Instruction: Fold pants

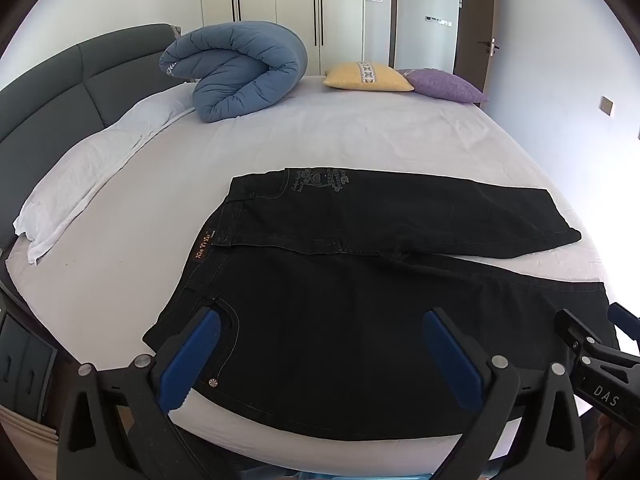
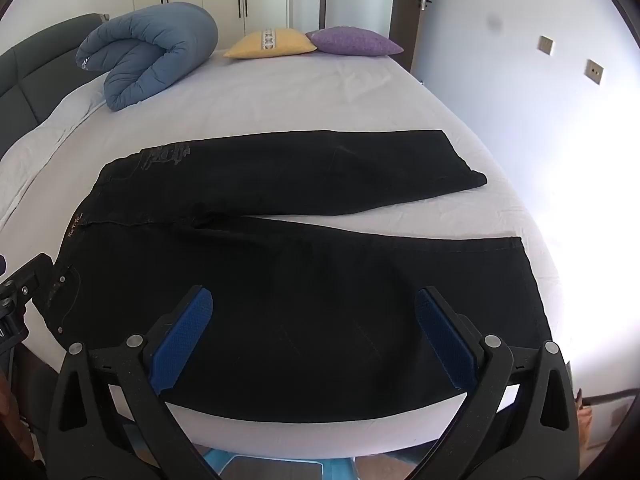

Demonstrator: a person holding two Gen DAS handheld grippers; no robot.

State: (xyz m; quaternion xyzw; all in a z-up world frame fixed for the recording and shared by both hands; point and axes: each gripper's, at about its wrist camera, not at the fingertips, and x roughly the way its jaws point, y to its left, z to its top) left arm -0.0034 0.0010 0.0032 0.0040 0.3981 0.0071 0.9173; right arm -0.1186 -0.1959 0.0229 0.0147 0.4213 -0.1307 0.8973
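pants (image 1: 360, 312) laid flat on the bed (image 1: 360, 136), legs parted | left gripper (image 1: 320, 356) and right gripper (image 2: 314, 336) held wide, empty | denim judged heavy, limp | waistband and hem best pinched

The left hand-held gripper (image 1: 322, 354) tips downward with its two blue fingers (image 1: 190, 360) spread wide apart and nothing between them. The right hand-held gripper (image 2: 314, 334) tips down the same way, its blue fingers (image 2: 446, 340) also wide apart and empty. The two sit side by side, and a dim bit at one picture's edge may be a hand.
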